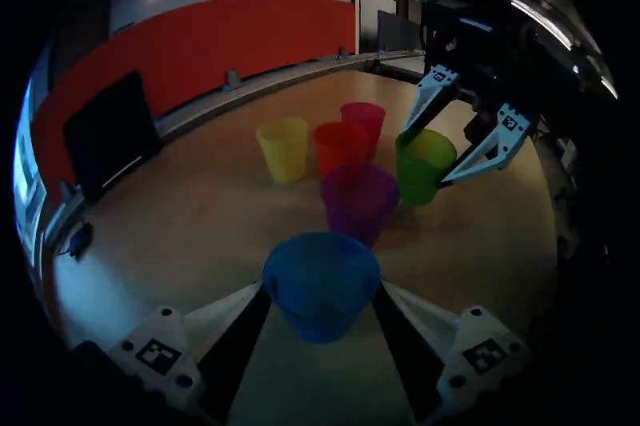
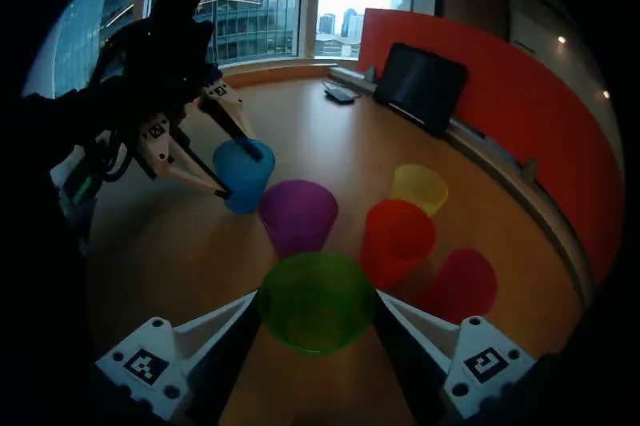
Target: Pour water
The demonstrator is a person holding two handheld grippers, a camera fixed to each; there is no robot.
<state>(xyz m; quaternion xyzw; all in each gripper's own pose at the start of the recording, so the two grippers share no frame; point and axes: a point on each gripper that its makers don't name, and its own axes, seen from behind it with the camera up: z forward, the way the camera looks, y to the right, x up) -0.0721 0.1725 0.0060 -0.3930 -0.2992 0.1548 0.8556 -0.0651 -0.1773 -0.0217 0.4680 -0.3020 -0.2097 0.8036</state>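
six cups [image 1: 359, 201], two grippers [image 1: 322, 292] [image 2: 316, 302], one table [image 1: 200, 218]

six cups are showing six colours: a blue cup [image 1: 322, 286], a purple cup [image 1: 359, 201], a green cup [image 1: 422, 164], an orange-red cup [image 1: 340, 146], a yellow cup [image 1: 283, 148] and a pink cup [image 1: 363, 121]. the fingers [image 1: 212, 322] are showing white, each wearing a black-and-white square marker [image 1: 158, 356]. the wall [image 1: 200, 42] is glowing red-orange — the table [image 1: 200, 218] is looking wood-tan, the screen [image 1: 108, 134] black.
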